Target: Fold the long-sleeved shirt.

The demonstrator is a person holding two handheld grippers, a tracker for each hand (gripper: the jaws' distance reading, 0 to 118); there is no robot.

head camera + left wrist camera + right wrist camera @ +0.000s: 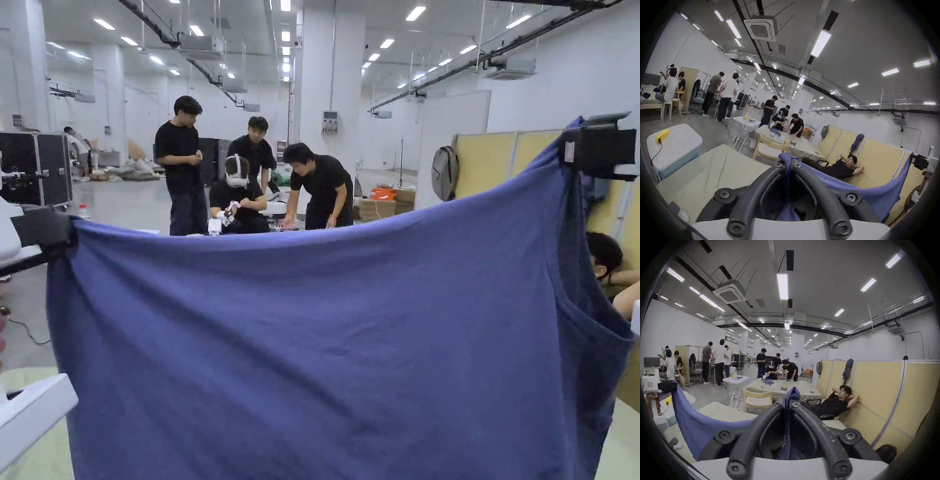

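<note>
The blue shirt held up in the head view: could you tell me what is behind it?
Above the blue shirt stand four people in black; a yellow partition rises at right. The shirt covers everything lower.

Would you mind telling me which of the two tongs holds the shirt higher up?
The right tongs: in the head view they pinch the shirt edge higher than the left tongs.
</note>
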